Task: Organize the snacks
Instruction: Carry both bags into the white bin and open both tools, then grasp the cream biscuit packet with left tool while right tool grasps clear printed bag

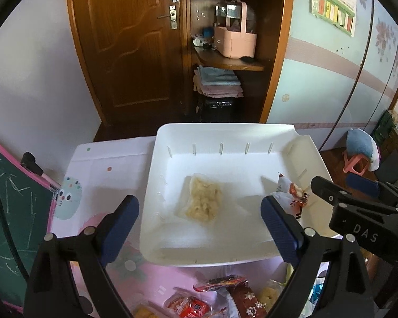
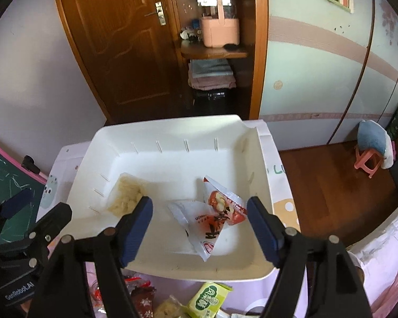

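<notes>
A white plastic bin [image 1: 225, 135] [image 2: 172, 127] sits on a pink-patterned table. Inside it lie a clear packet of pale yellow snack [image 1: 204, 198] [image 2: 126, 196] on the left and a white-and-red snack packet [image 2: 212, 217] [image 1: 291, 193] on the right. My left gripper [image 1: 199, 220] hangs open above the pale packet, its blue pads wide apart with nothing between them. My right gripper [image 2: 200, 225] is open above the white-and-red packet, and its pads do not touch the packet. Each gripper shows at the edge of the other's view.
Loose snacks lie on the table in front of the bin: red packets [image 1: 191, 304], a dark brown bar [image 1: 246, 299] and a green packet [image 2: 208, 299]. A green chalkboard [image 1: 10, 212] stands at the left. Behind are a wooden door [image 1: 124, 39], shelves and a pink stool [image 2: 368, 161].
</notes>
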